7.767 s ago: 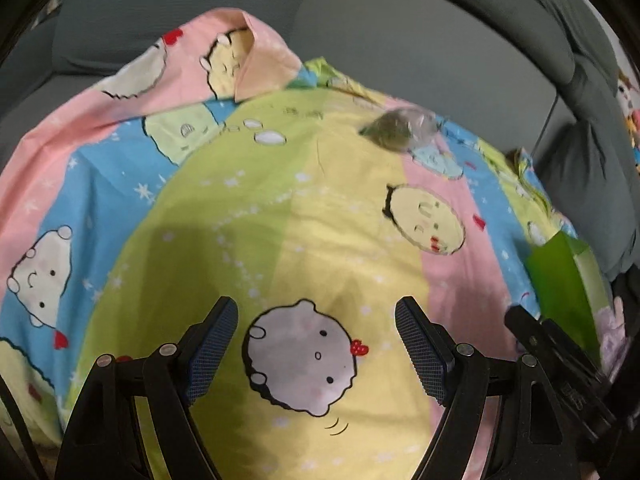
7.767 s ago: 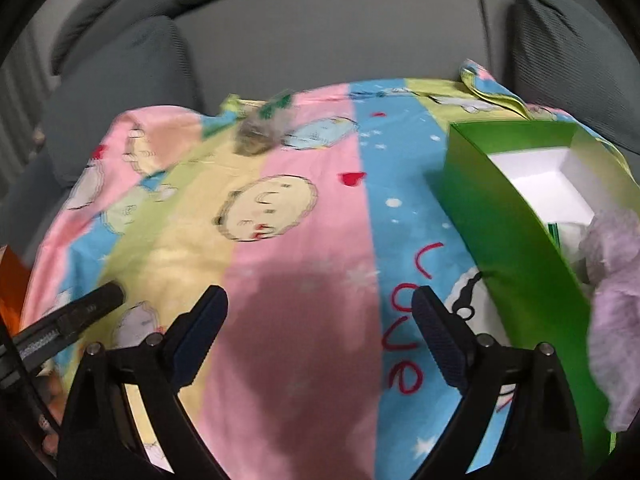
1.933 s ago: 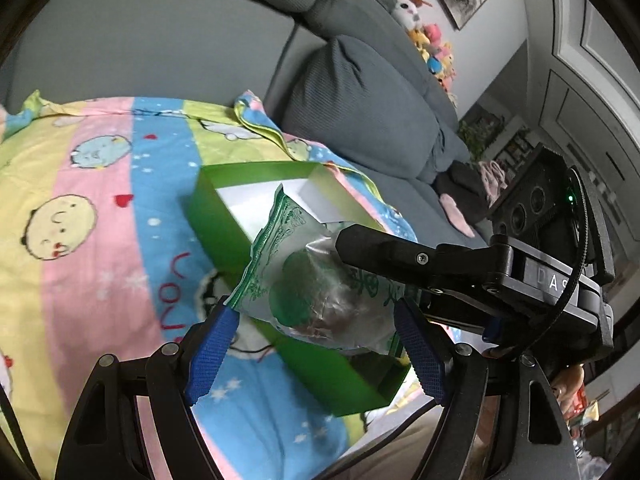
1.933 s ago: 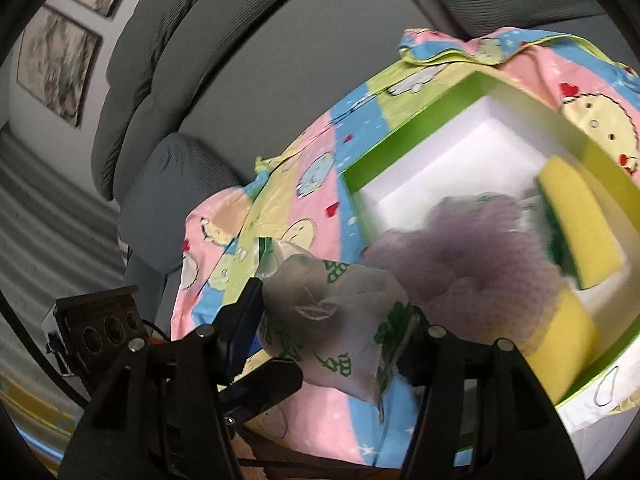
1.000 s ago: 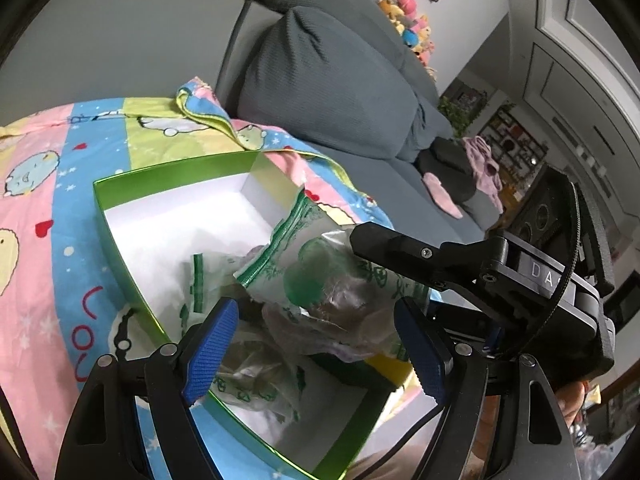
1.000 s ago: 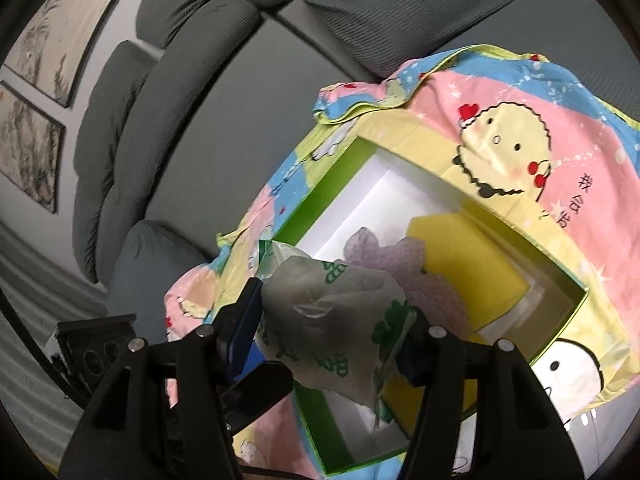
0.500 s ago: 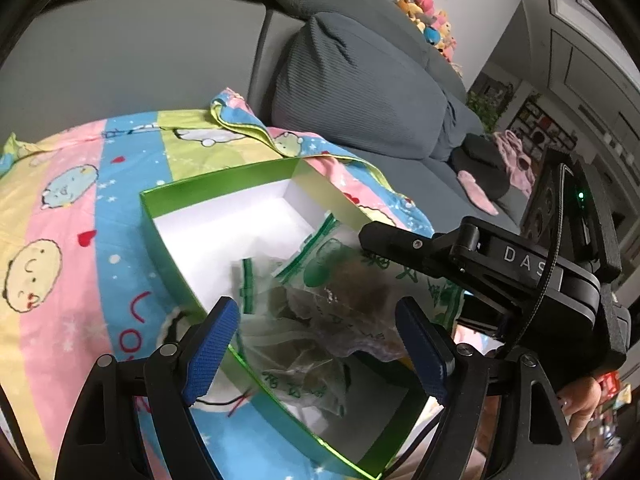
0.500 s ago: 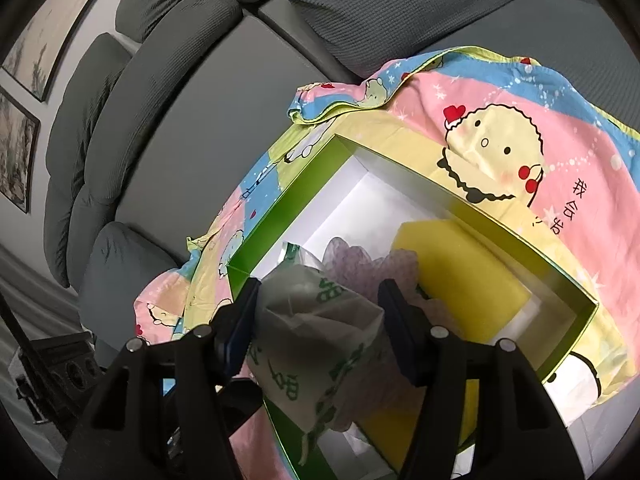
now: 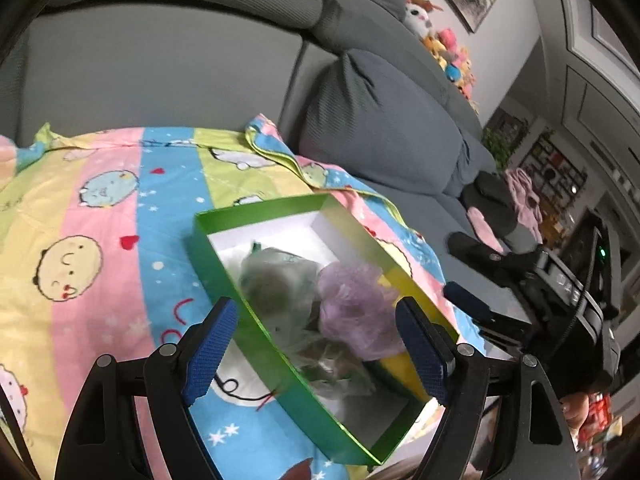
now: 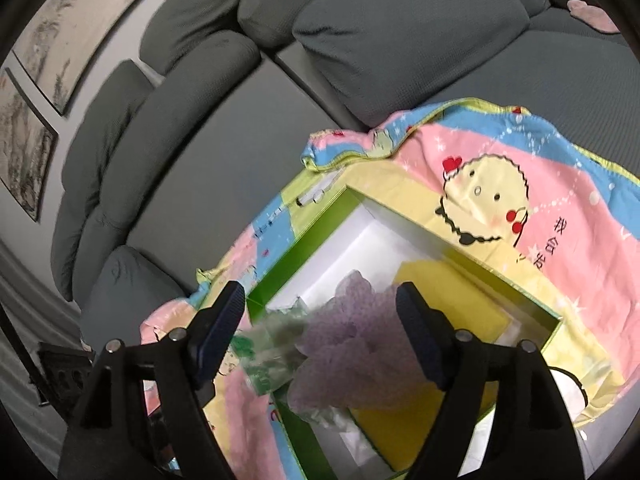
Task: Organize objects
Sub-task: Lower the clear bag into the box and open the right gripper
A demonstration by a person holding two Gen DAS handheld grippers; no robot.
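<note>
Your right claw has just been opening, with nothing between its jaws; the plastic bag now lies in the green box beside the purple puff. Lift both wide claws, left claw included, straight up, clear of the rim.

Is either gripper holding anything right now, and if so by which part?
Nothing is held. The right gripper has just opened, jaws apart and clear of the plastic bag, which lies in the green box. The left gripper is open and empty too.
</note>
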